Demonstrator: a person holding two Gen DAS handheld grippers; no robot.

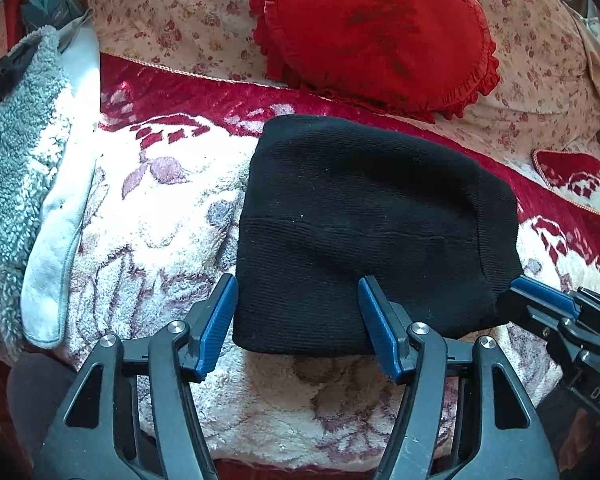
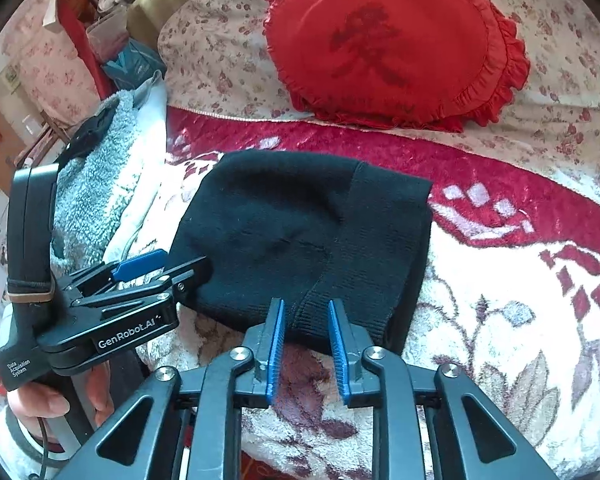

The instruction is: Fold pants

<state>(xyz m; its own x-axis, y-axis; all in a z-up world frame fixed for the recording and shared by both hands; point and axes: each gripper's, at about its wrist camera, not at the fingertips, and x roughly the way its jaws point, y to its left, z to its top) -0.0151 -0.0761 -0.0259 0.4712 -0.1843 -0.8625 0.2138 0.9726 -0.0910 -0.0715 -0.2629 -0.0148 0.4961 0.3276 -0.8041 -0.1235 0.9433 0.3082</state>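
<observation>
Your black knit pants (image 1: 360,232) lie already folded into a thick, compact bundle on the fleece blanket (image 1: 160,208) of the bed, just ahead of both sets of fingers. They look soft, light and limp, with grippy ribbed fabric, so expect the layers to sag and slide apart unless you take hold through the full thickness at an edge or corner.

Your left gripper (image 1: 298,320) has its fingers spread wide, straddling the near left corner of the bundle without closing on it. Your right gripper (image 2: 306,332) has its fingers partly open, with the ribbed near edge lying between them, close to the pads but not visibly pinched.
</observation>
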